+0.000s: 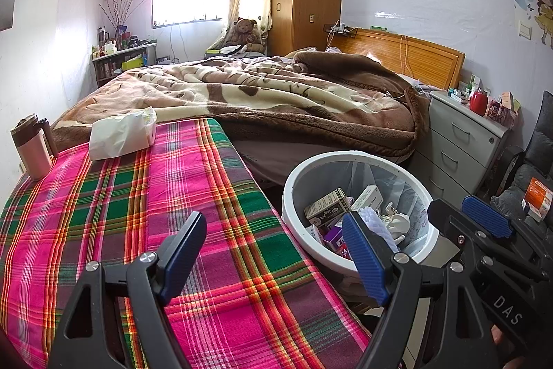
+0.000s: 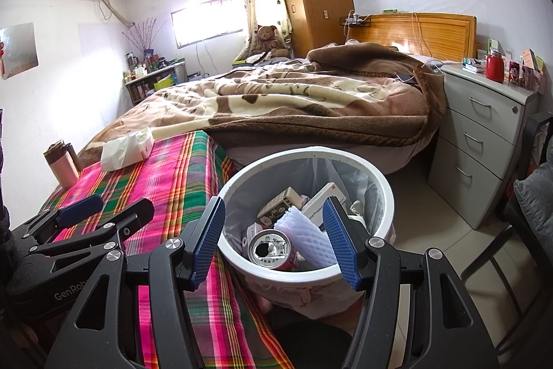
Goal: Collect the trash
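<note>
White plastic waste bin (image 2: 383,196), lined with a thin clear bag, stands on the floor just beside the table covered in a pink, green and red plaid cloth (image 1: 145,213), between it and the bed; that spot lets litter go from the tabletop over the rim with a short reach. Inside lie the collected pieces: a crushed silver drink can (image 2: 271,249), a white foam net sleeve (image 2: 307,236), 2 small cardboard cartons and some crumpled paper.

Both tools are empty. The right gripper (image 2: 273,239) hangs directly above the bin with its blue ribbed pads spread wide, holding nothing, which reads as the pose of a drop just made. The left gripper (image 1: 273,256) hovers over the near edge of the cloth, its jaws also wide apart and bare.

On the far end of the table sit a white tissue packet (image 1: 121,135) and a pink lidded travel mug (image 1: 33,146). Neither looks like rubbish, so I judge the collecting nearly or fully done.
</note>
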A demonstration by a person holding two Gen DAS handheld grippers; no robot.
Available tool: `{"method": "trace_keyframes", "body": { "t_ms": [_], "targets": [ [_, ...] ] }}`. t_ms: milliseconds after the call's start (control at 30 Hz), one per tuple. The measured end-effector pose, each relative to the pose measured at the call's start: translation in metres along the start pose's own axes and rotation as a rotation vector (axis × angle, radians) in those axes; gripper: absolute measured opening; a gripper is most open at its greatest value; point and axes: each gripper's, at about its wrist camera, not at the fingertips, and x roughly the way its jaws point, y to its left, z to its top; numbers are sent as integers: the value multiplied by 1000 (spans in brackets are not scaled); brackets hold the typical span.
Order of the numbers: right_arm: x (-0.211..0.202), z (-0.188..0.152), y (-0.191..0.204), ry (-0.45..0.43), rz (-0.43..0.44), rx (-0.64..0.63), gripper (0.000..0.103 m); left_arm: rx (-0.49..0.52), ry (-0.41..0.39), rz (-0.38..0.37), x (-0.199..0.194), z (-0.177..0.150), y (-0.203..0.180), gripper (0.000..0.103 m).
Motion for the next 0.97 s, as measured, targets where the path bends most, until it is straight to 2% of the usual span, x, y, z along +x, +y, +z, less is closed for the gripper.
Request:
{"method": "trace_keyframes", "body": {
  "t_ms": [967],
  "targets": [
    [1, -1, 5, 7, 0, 1, 60, -9, 3, 6, 0, -4, 1, 82]
  ]
}}
